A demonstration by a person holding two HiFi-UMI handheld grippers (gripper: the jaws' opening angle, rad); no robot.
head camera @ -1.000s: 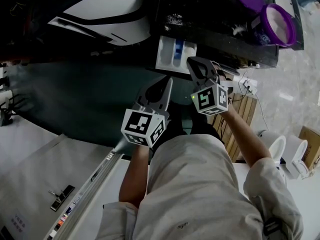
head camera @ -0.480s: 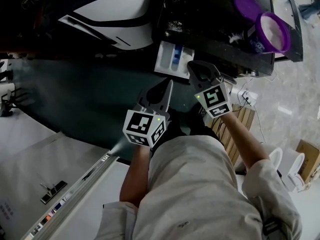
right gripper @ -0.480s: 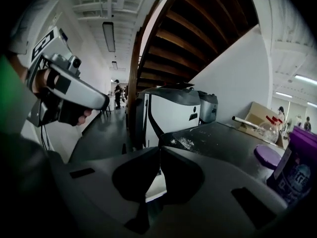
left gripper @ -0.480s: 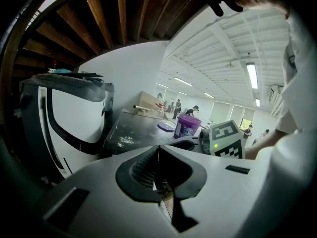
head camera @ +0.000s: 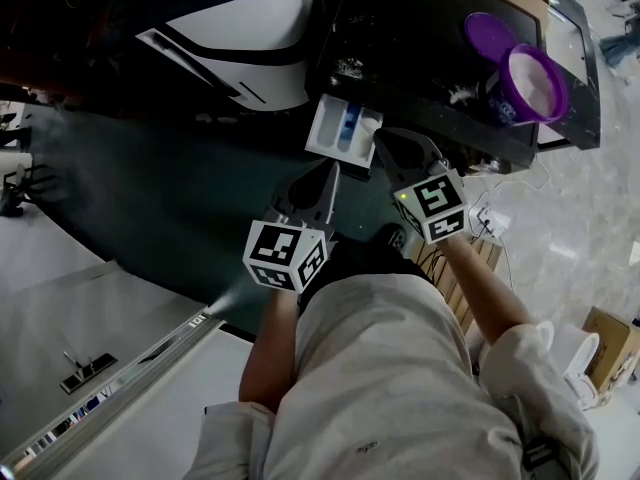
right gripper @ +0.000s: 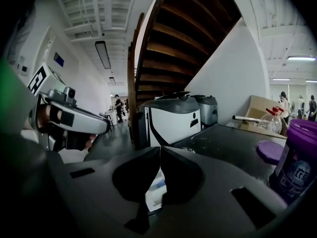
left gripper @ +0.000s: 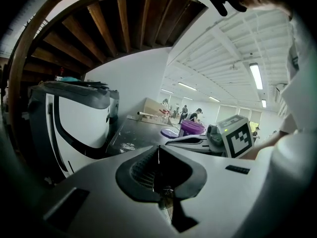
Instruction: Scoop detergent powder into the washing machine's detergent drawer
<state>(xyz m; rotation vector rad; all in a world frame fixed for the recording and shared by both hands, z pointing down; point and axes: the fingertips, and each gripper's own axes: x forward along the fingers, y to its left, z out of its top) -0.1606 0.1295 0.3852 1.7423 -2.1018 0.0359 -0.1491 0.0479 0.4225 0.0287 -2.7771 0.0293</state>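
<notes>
Detergent drawer (head camera: 325,133) and powder tub (head camera: 508,96) both go with the dark washing machine (head camera: 420,38), which fills the upper right of your head view. A white appliance (head camera: 250,18) with a dark top stands just beside it on the left. The tub is purple and open, showing white powder (head camera: 540,80) inside, and it stands upright on the machine's top close to the right edge. The drawer is pulled out from the machine's front. It is white, with a blue insert (head camera: 350,128) in its middle compartment. The tub's purple lid (head camera: 487,30) lies flat on the machine top just beside the tub. A few spilled white specks (head camera: 347,65) dot the top behind the drawer. Your right gripper (head camera: 380,138) points at the drawer with its tip just beside the drawer's right front corner. Its own view shows the jaws pressed together with nothing between them, and the drawer shows below them. Your left gripper (head camera: 333,173) sits lower and to the left, near the drawer but apart from it, over the dark floor. Its jaws are also closed tight and empty. Each gripper's marker cube faces up toward you.
</notes>
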